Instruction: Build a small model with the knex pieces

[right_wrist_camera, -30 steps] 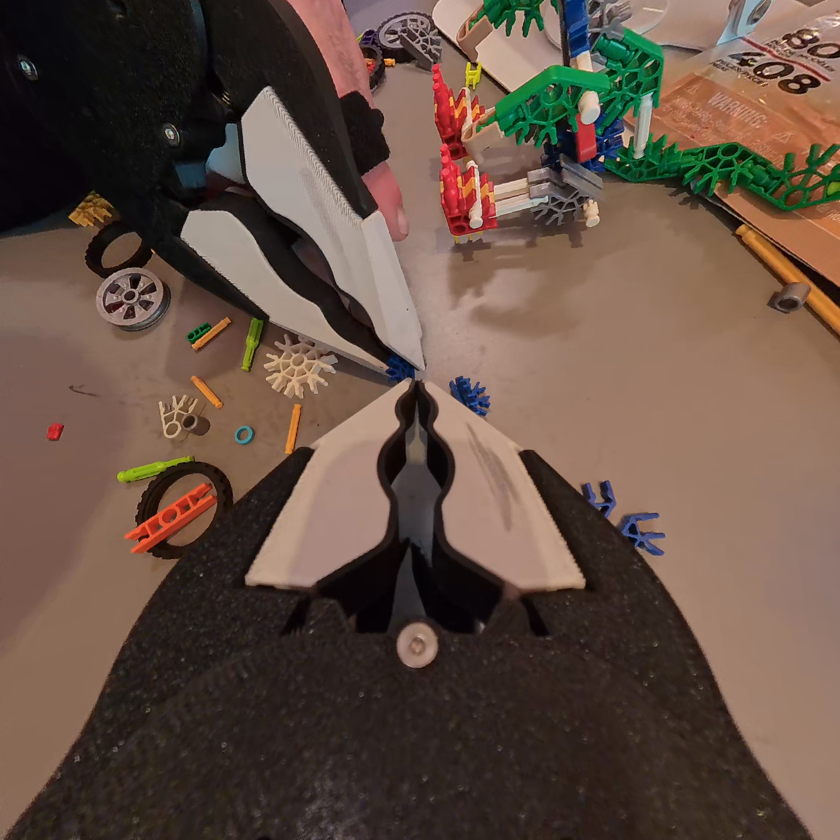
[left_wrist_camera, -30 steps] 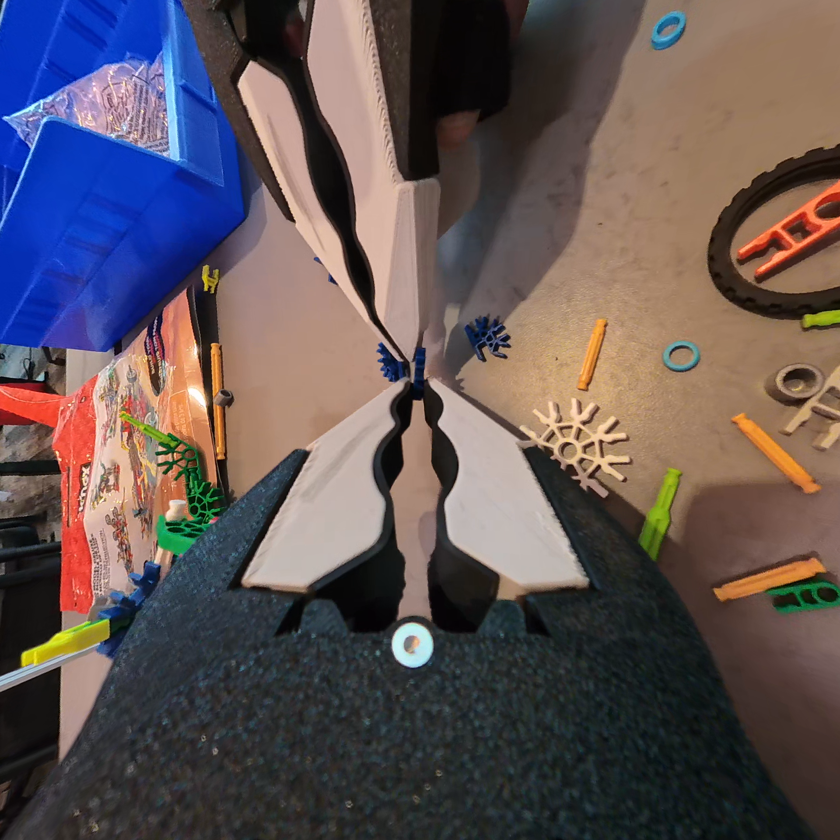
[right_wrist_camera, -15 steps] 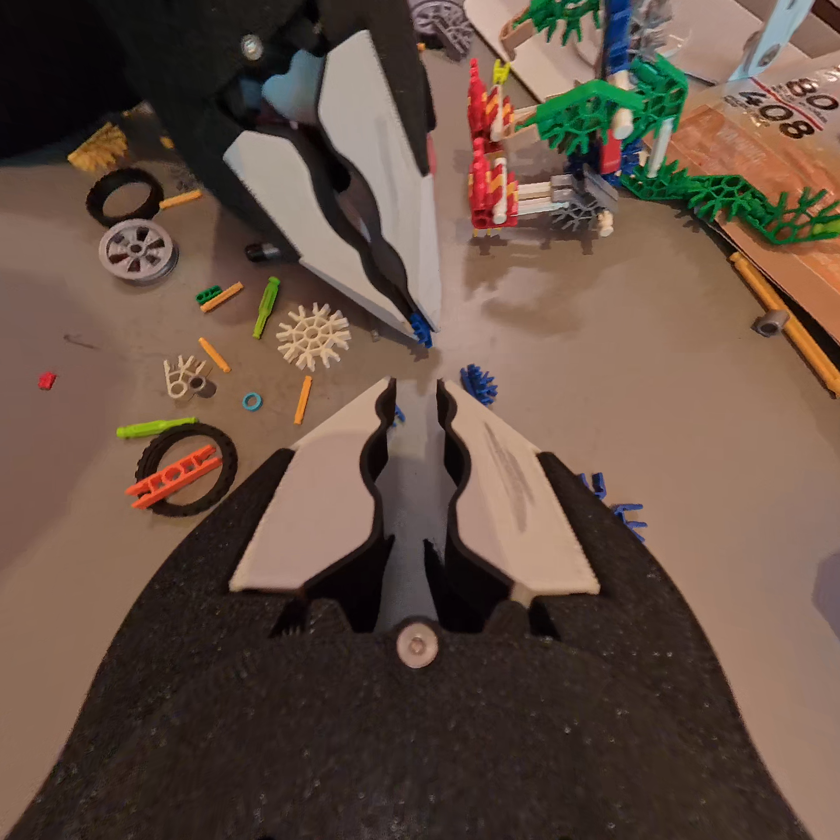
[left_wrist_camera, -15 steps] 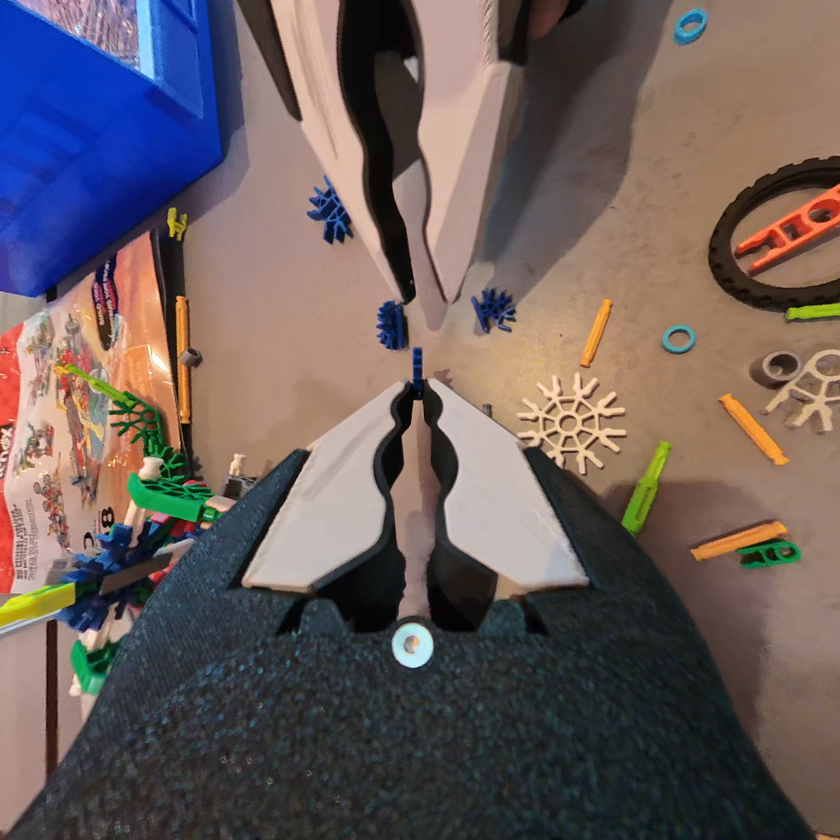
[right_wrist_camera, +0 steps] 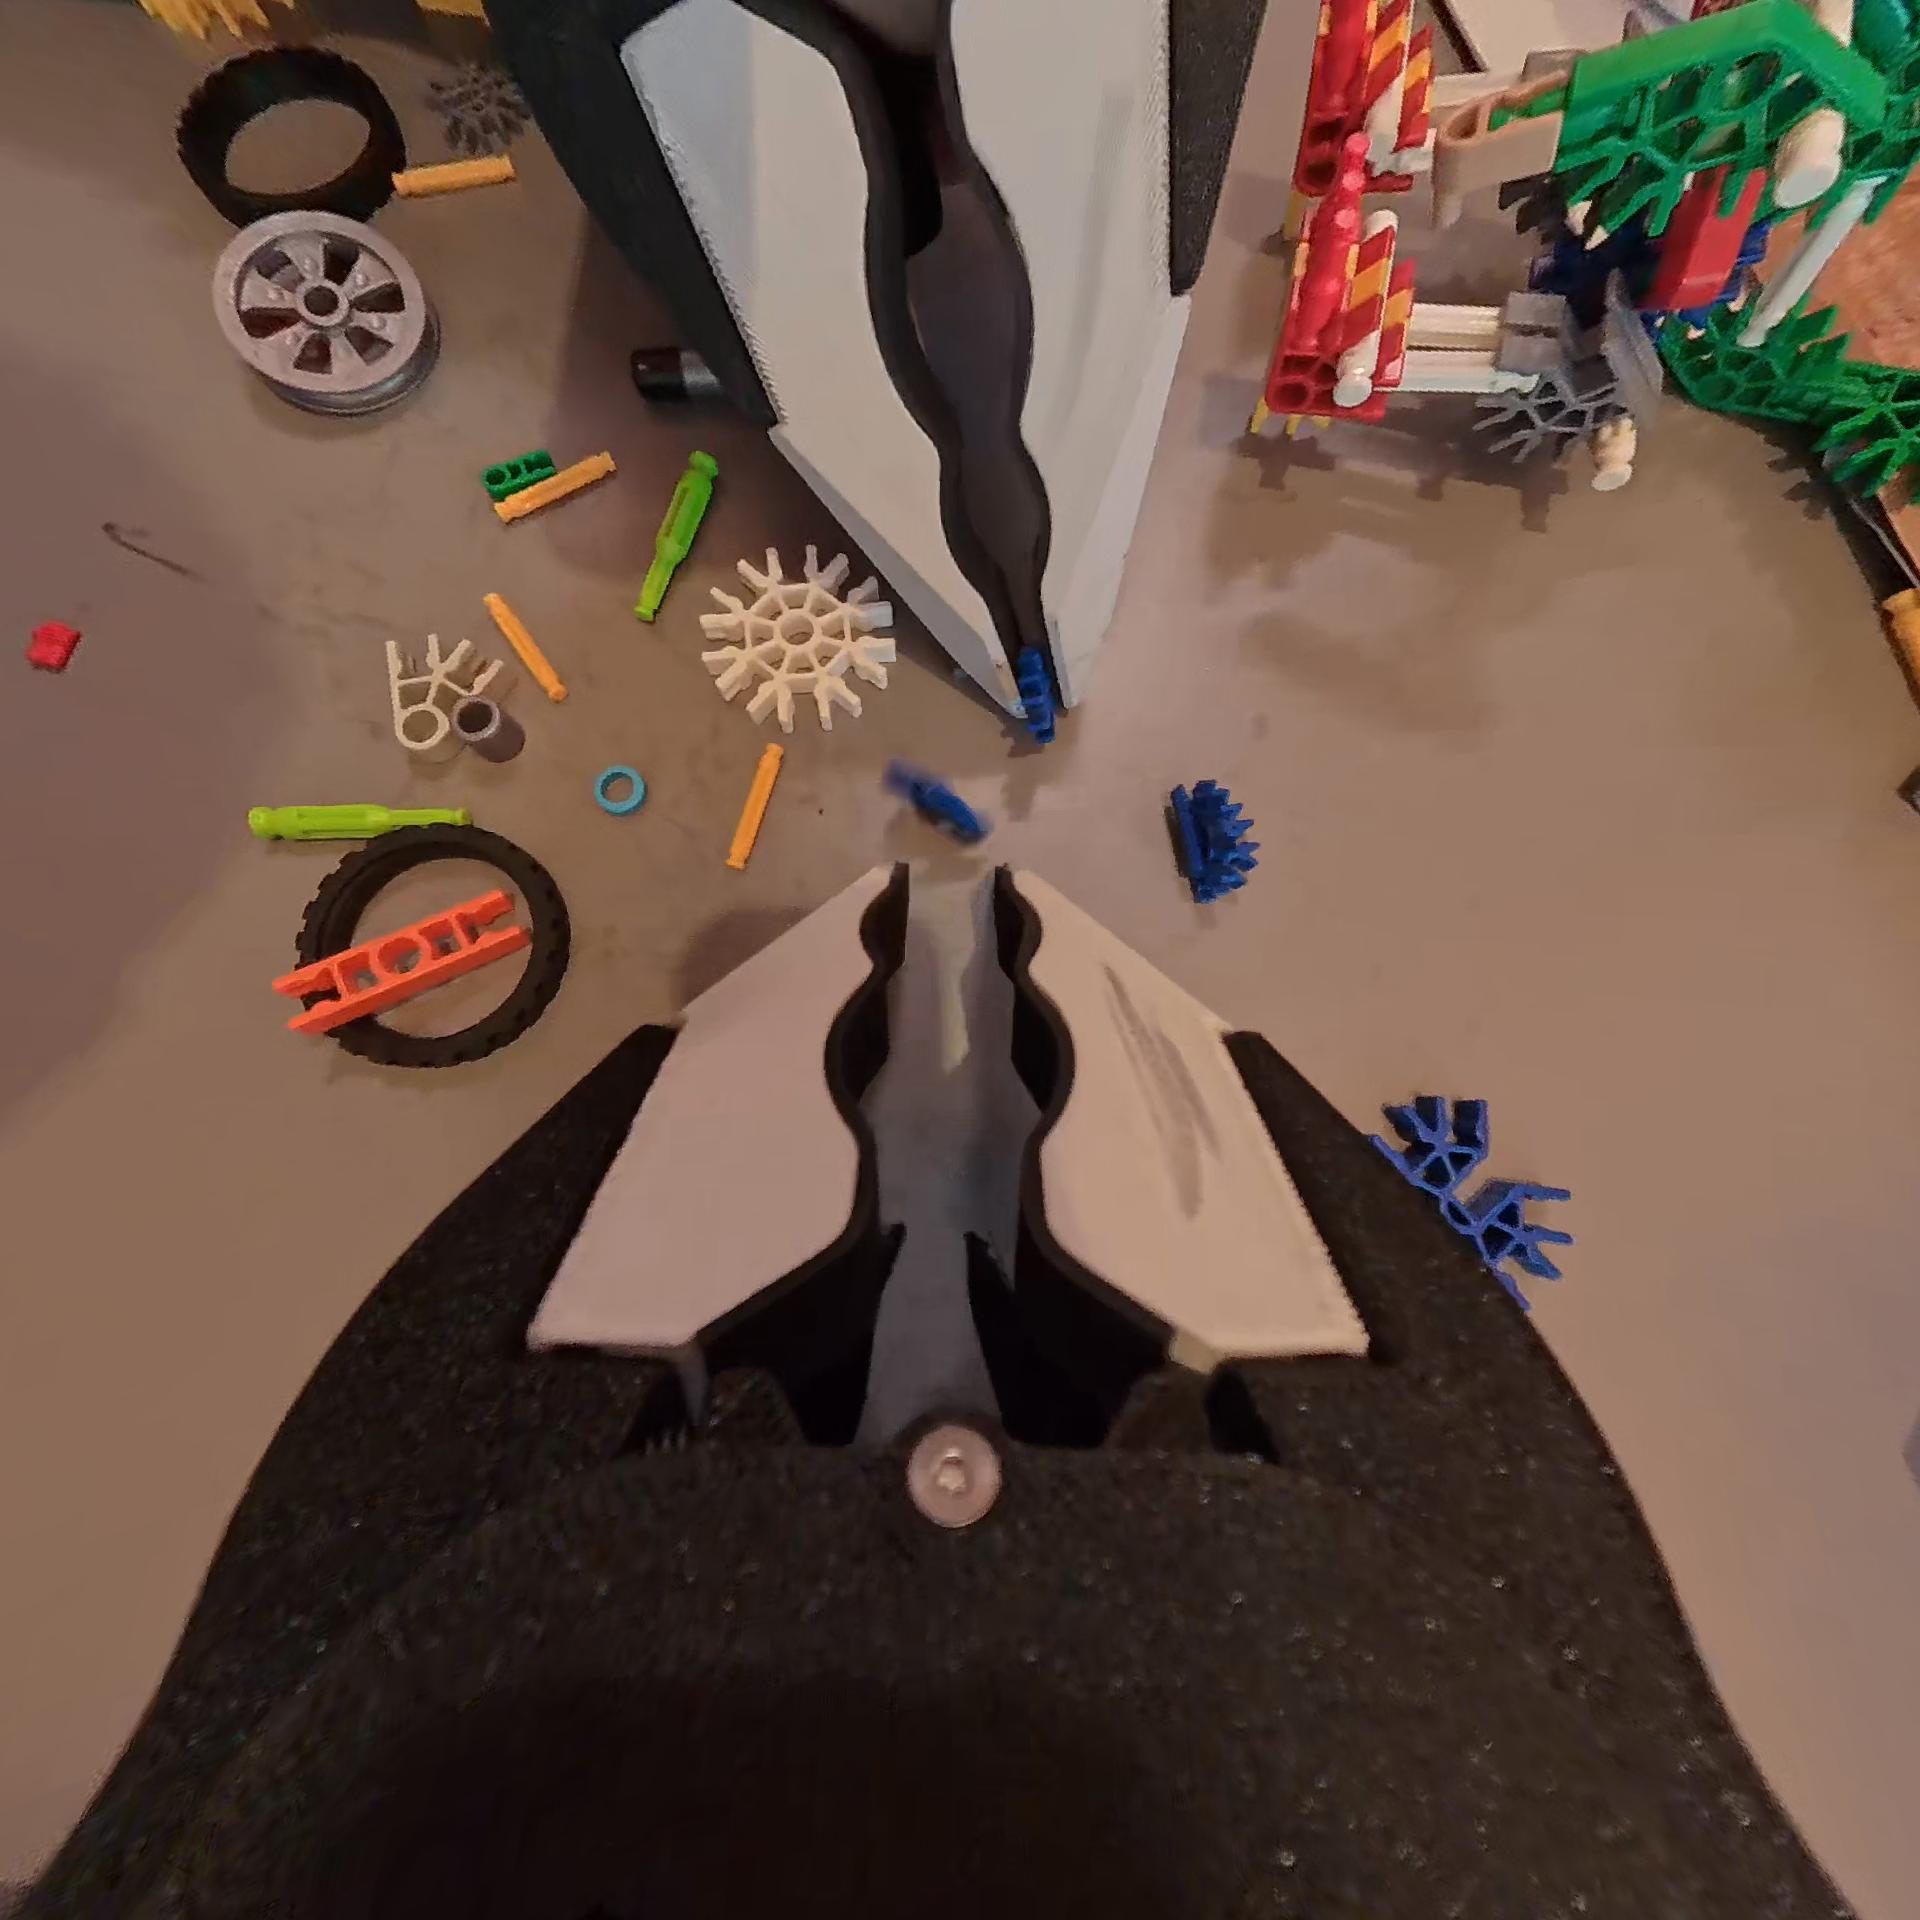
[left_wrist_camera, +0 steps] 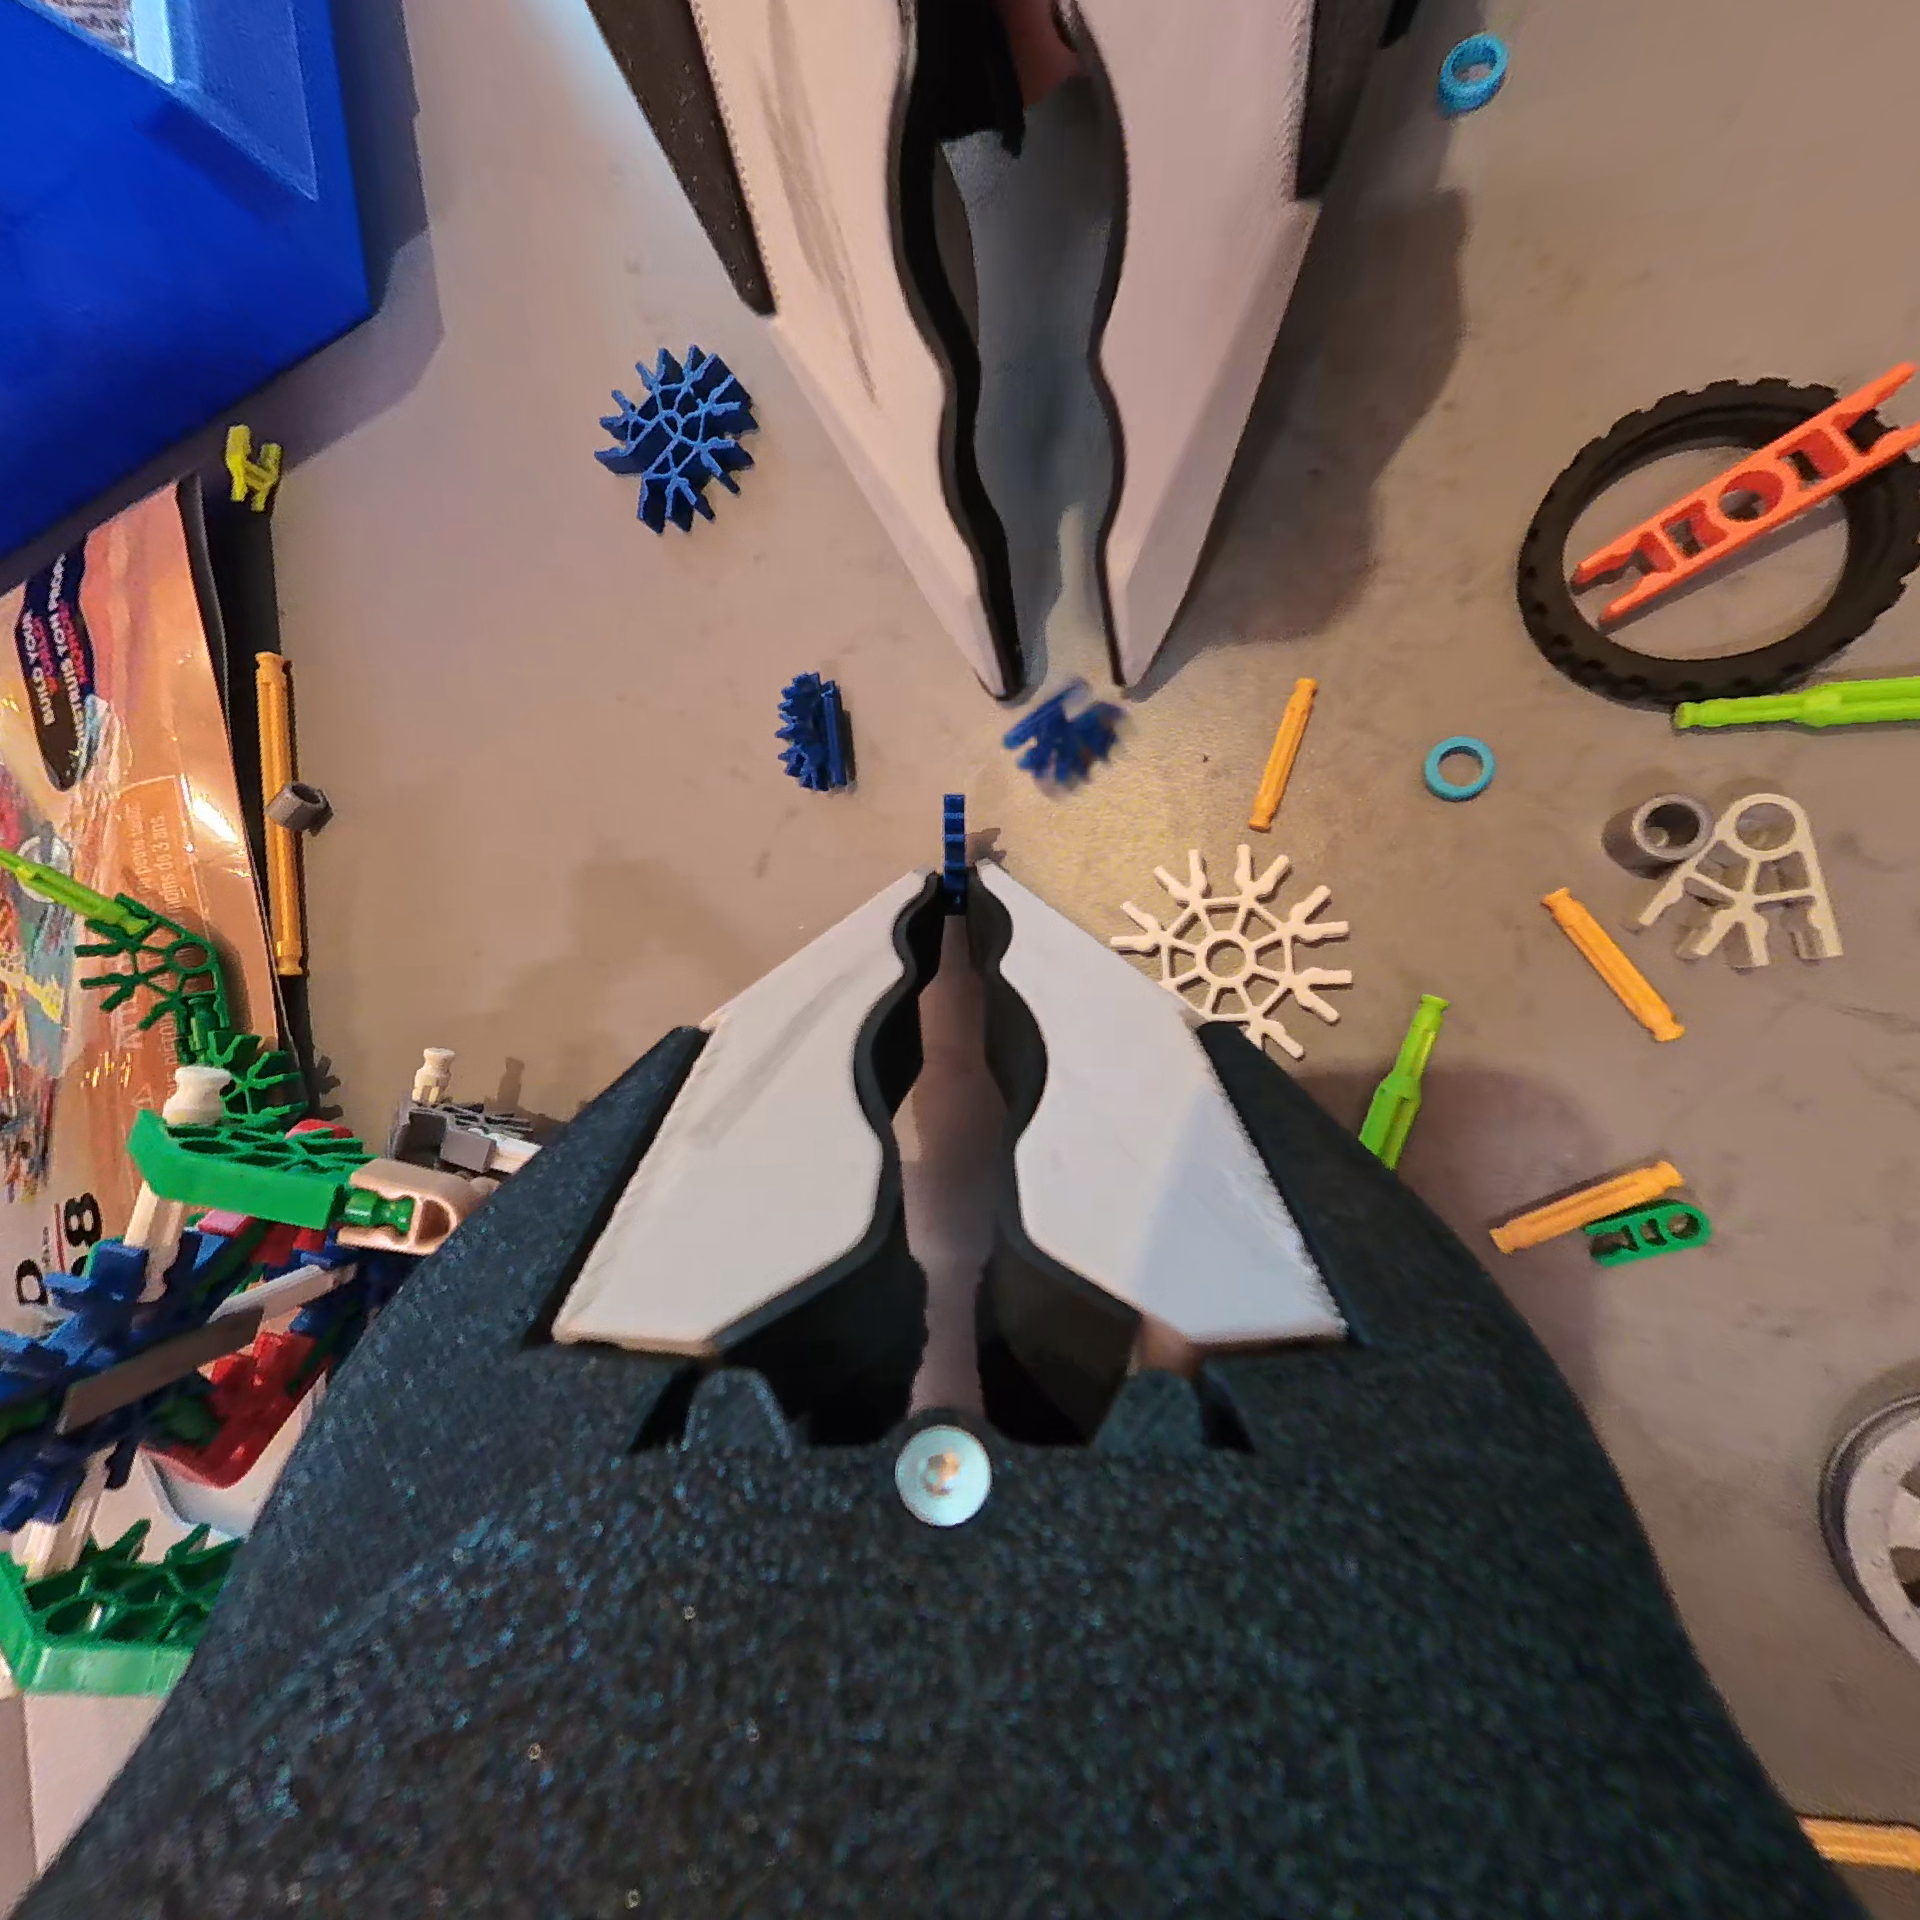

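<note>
My left gripper (left_wrist_camera: 954, 885) is shut on a small blue connector (left_wrist_camera: 954, 831) that sticks out edge-on from its tips, just above the grey table. It also shows in the right wrist view (right_wrist_camera: 1036, 688). My right gripper (right_wrist_camera: 950, 875) faces it, open and empty, and also shows in the left wrist view (left_wrist_camera: 1062, 681). A second small blue connector (right_wrist_camera: 935, 805), blurred by motion, lies just in front of the right gripper's tips, between the two grippers. It also shows in the left wrist view (left_wrist_camera: 1065, 736). Another blue connector (left_wrist_camera: 816, 732) lies to one side.
A blue snowflake connector (left_wrist_camera: 681, 436), a white snowflake connector (left_wrist_camera: 1231, 951), a black tyre (left_wrist_camera: 1558, 623) with an orange piece, coloured rods and rings lie around. A blue bin (left_wrist_camera: 156, 208), a printed packet (left_wrist_camera: 125, 727), a green, red and blue toy build (right_wrist_camera: 1558, 260) and a grey wheel (right_wrist_camera: 322, 312) stand nearby. Left and right tips are no more than a few centimetres apart.
The two gripper tips were together on the blue pieces. My right gripper has opened and drawn back, and one blue connector has come loose. My left gripper stays shut on its piece.
</note>
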The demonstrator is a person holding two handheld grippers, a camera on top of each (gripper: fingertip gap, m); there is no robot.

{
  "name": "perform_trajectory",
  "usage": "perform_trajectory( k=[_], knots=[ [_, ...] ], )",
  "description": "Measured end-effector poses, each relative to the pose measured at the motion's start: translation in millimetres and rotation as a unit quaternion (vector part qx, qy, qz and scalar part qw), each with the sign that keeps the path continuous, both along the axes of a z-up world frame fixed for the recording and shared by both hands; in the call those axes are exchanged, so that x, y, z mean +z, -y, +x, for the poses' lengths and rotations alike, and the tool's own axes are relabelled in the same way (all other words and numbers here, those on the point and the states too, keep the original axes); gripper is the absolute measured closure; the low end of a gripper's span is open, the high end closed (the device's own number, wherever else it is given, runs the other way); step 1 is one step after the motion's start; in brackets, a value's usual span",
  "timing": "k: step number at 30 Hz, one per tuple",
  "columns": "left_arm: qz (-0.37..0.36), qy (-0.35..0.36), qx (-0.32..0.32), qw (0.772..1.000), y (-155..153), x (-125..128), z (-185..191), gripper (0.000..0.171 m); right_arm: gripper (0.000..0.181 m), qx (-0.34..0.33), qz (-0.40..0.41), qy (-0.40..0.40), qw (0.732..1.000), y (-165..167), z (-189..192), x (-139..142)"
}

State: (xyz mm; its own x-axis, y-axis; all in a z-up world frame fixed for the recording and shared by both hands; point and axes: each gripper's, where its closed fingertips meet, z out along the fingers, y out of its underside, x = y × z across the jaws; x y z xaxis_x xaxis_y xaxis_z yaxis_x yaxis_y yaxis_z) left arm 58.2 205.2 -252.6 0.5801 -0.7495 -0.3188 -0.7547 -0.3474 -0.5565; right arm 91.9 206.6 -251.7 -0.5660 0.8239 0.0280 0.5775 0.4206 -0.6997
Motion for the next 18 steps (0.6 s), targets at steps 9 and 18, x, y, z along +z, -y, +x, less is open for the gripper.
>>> perform_trajectory(
  k=[9,18],
  knots=[
    [-0.004,0.001,0.003,1.0,0.3,0.1,-1.1,0.17,0.166,-0.007,0.008,-0.008,1.0,-2.1,-4.0,1.0],
    [-0.011,0.002,0.006,1.0,1.9,0.0,-2.2,0.17,0.161,0.001,0.019,-0.024,1.0,5.6,-11.9,0.9]
  ],
)
